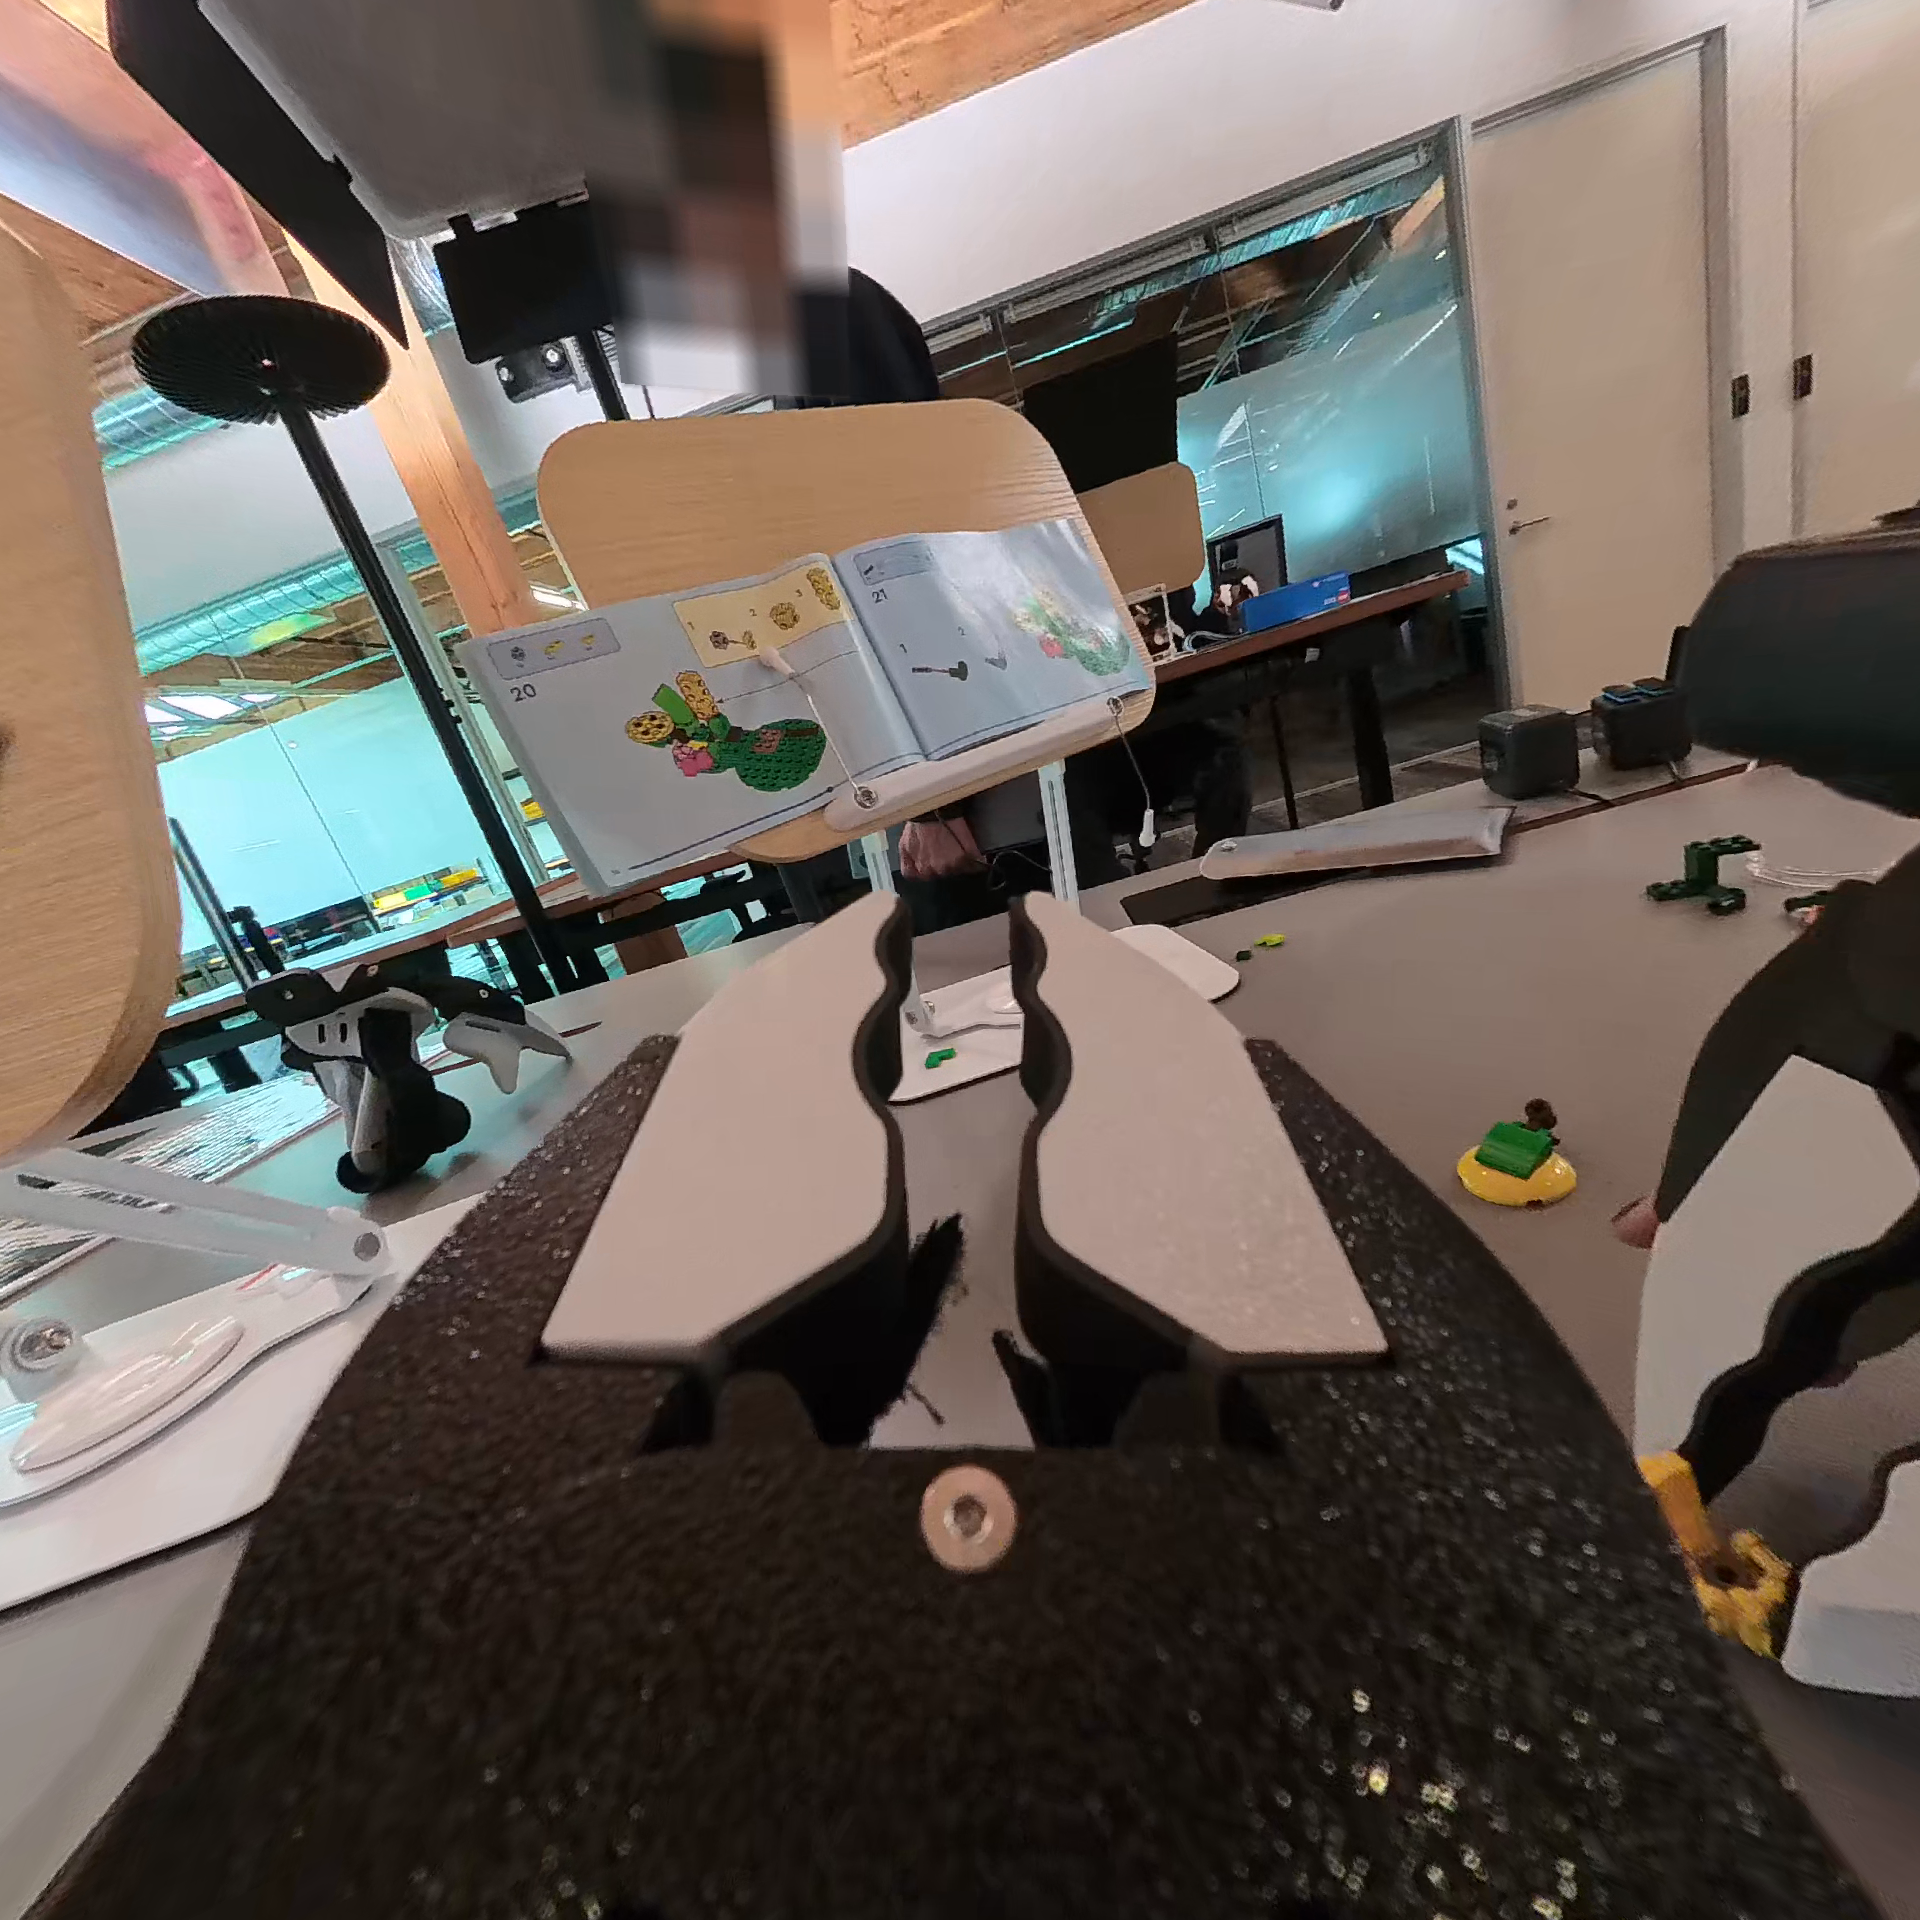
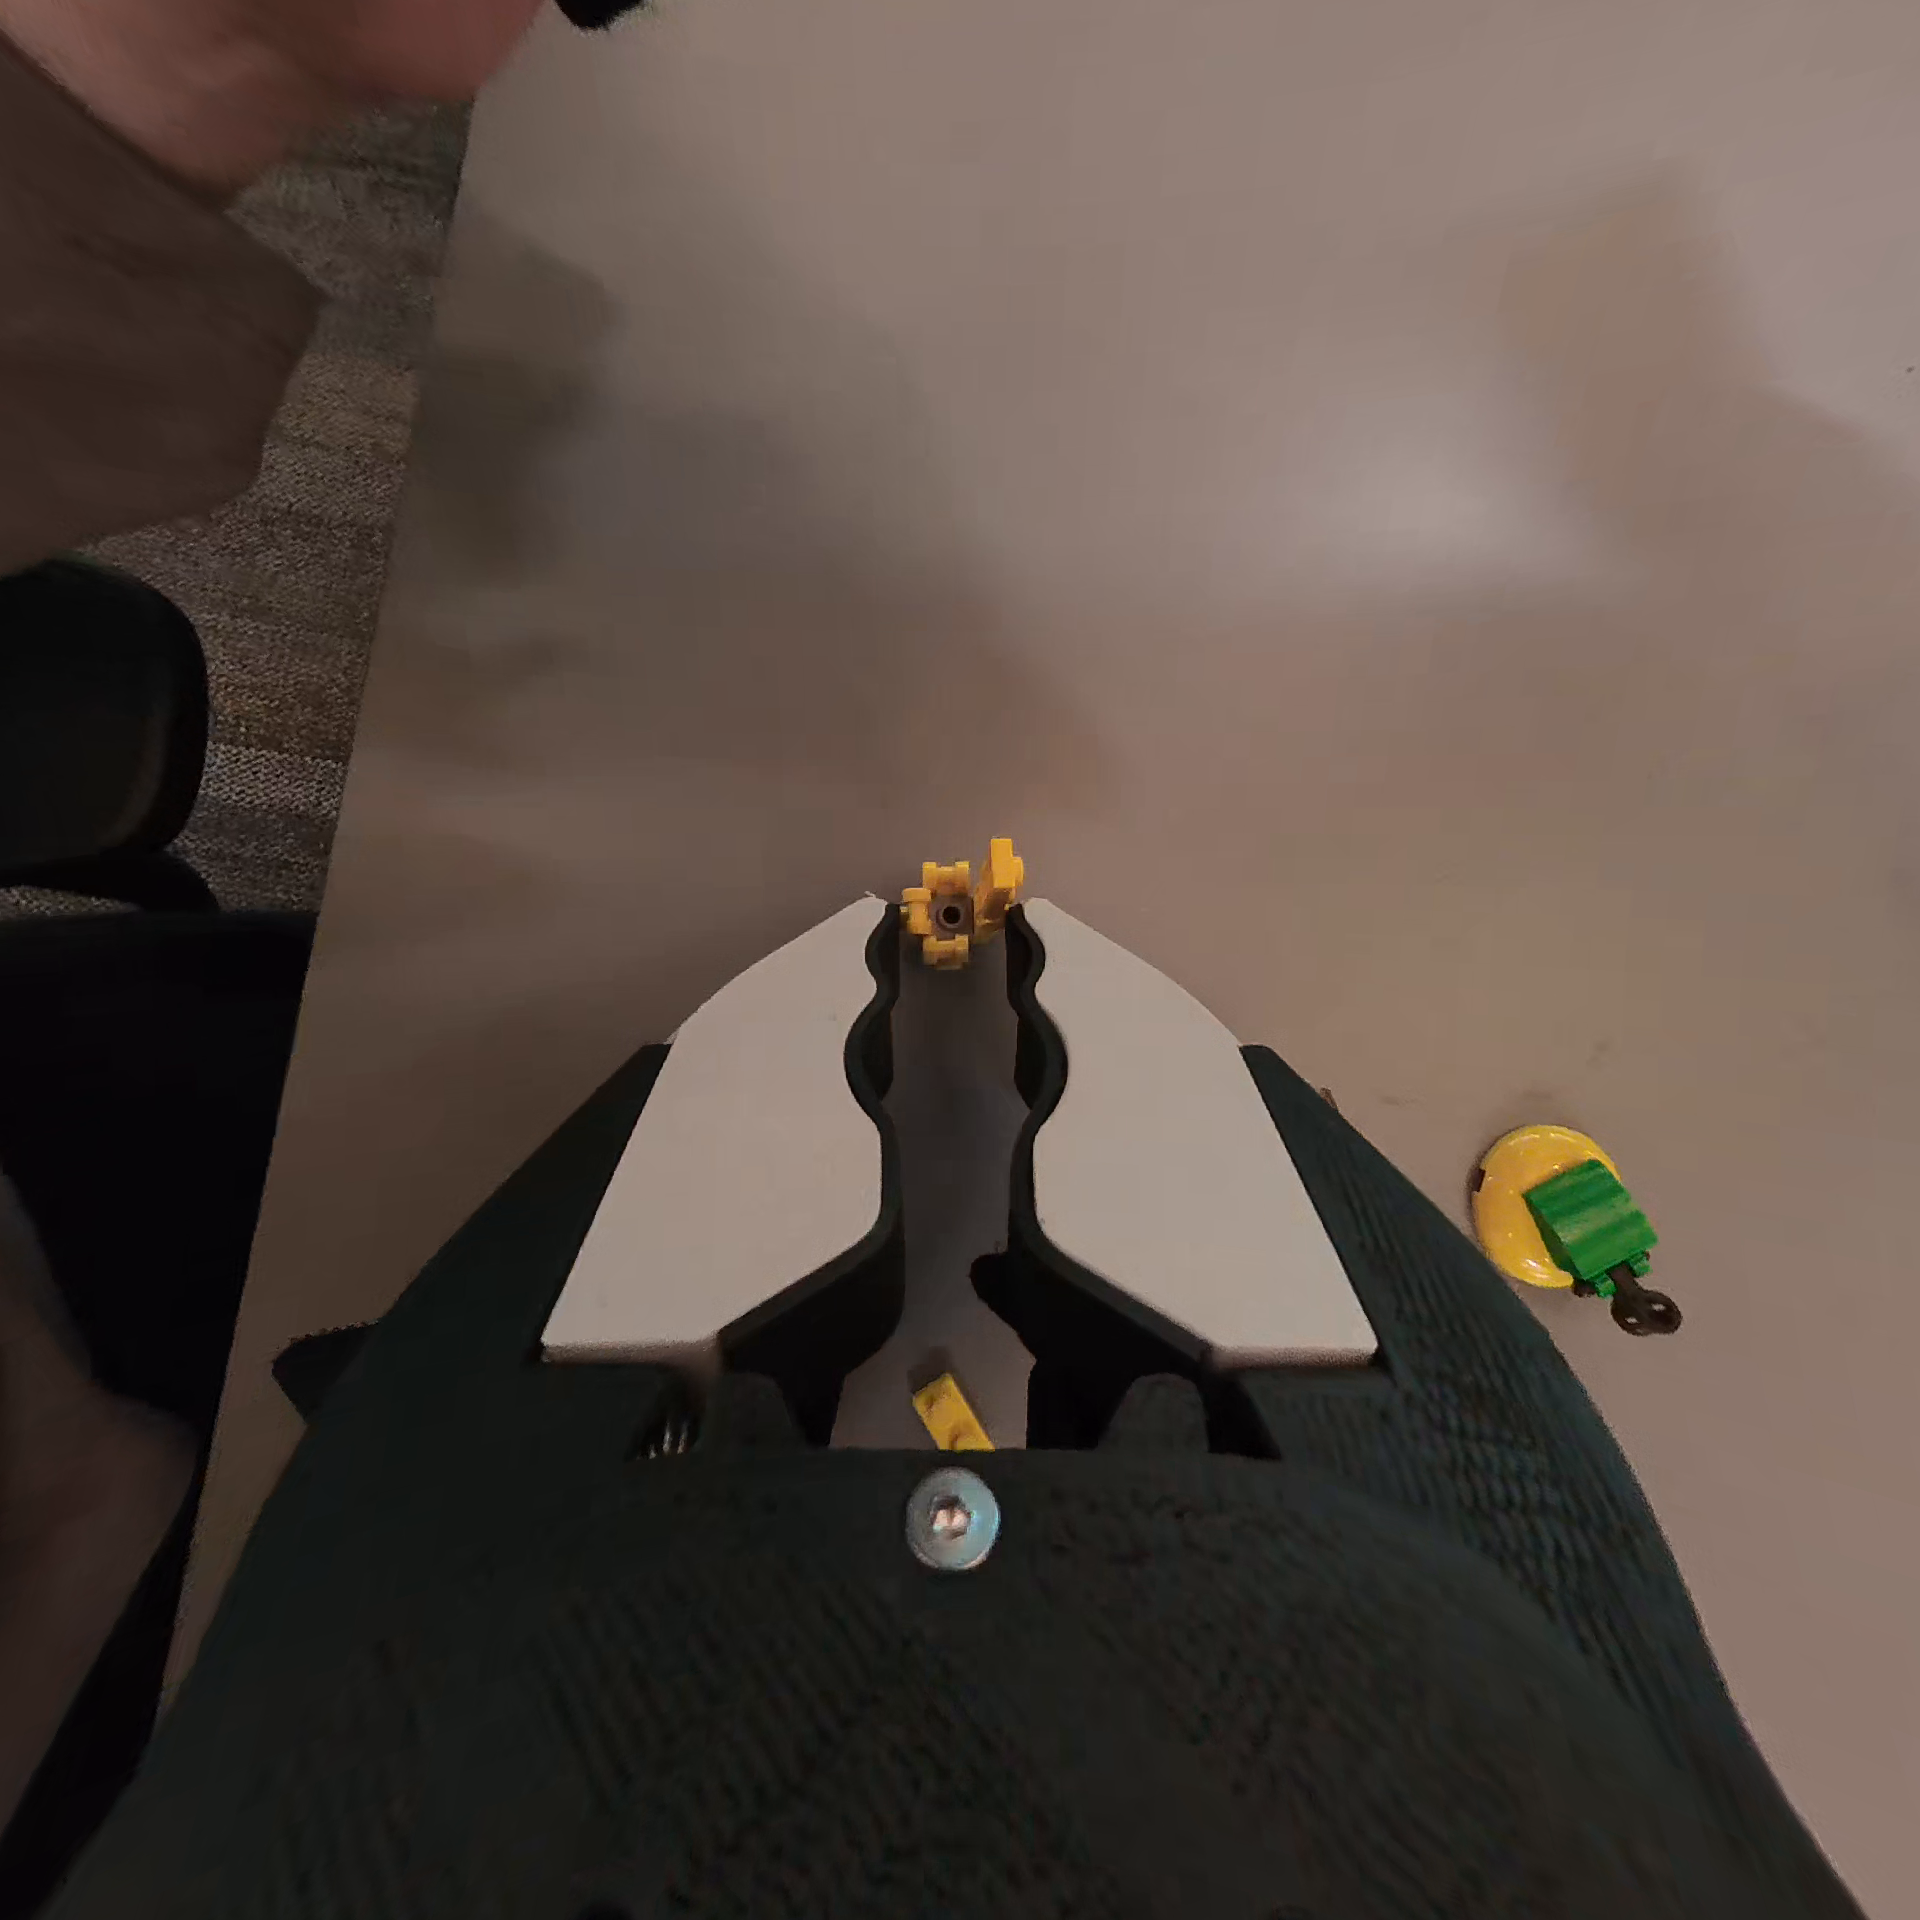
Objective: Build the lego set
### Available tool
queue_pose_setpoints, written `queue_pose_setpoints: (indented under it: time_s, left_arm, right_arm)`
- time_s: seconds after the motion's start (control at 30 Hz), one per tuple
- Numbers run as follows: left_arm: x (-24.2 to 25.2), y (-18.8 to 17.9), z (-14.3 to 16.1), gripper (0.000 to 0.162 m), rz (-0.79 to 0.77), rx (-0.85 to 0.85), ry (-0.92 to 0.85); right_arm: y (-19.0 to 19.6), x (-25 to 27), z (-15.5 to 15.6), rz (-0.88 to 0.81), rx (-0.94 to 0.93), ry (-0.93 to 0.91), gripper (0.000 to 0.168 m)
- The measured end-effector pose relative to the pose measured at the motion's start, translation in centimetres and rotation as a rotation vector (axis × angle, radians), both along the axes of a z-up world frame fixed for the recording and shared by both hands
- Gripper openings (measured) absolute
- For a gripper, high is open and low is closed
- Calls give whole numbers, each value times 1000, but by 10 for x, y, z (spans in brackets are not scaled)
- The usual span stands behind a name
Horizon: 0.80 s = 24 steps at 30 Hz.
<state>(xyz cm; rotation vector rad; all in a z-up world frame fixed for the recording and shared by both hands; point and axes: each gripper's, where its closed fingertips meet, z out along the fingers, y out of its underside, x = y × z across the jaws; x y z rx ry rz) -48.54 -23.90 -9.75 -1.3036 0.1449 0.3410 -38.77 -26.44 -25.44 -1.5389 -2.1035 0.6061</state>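
Observation:
My right gripper (image 2: 951, 912) is shut on a small yellow flower piece (image 2: 948, 914) with a brown centre, held at the fingertips over the grey table (image 2: 1247, 520). The same piece shows at the right edge of the left wrist view (image 1: 1730, 1574). A yellow dish topped with a green brick (image 2: 1548, 1210) and a dark stem lies to its right, also in the left wrist view (image 1: 1515, 1164). Another yellow piece (image 2: 951, 1413) lies on the table under the gripper. My left gripper (image 1: 956, 920) is open and empty, pointing at the open instruction booklet (image 1: 810, 686) on its wooden stand.
A dark green piece (image 1: 1704, 878) and tiny green bits (image 1: 940, 1058) lie on the table. A black and white object (image 1: 395, 1060), a second stand (image 1: 62, 727), a silver pouch (image 1: 1351, 847) and black boxes (image 1: 1527, 738) stand around. The table edge (image 2: 343, 831) drops to carpet on the left. Spacing between my two grippers at the tips: around 20 cm.

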Motion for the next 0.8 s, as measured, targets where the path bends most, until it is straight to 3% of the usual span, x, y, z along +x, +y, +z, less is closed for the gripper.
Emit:
queue_pose_setpoints:
  time_s: [0.27,0.37,0.47,0.53,0.6,0.63,0.8]
  left_arm:
    - [16,1,-2,20,-124,-8,14]
    - [36,-4,0,23,-230,2,96]
    - [83,-11,-15,40,-467,-63,278]
    - [107,-15,-18,52,-583,-101,301]
    - [118,-20,-13,49,-655,-97,274]
    - [123,-24,-11,58,-690,-91,276]
    - [130,-22,-16,54,-669,-131,358]
  right_arm:
    - [4,-1,11,5,-19,63,17]
    - [8,-1,48,-68,-208,249,17]
    - [1,9,90,-35,-478,396,17]
    - [-1,18,108,0,-569,431,17]
    - [-4,26,119,37,-618,435,17]
    - [-4,29,122,47,-635,433,17]
    - [-2,40,133,60,-696,406,17]
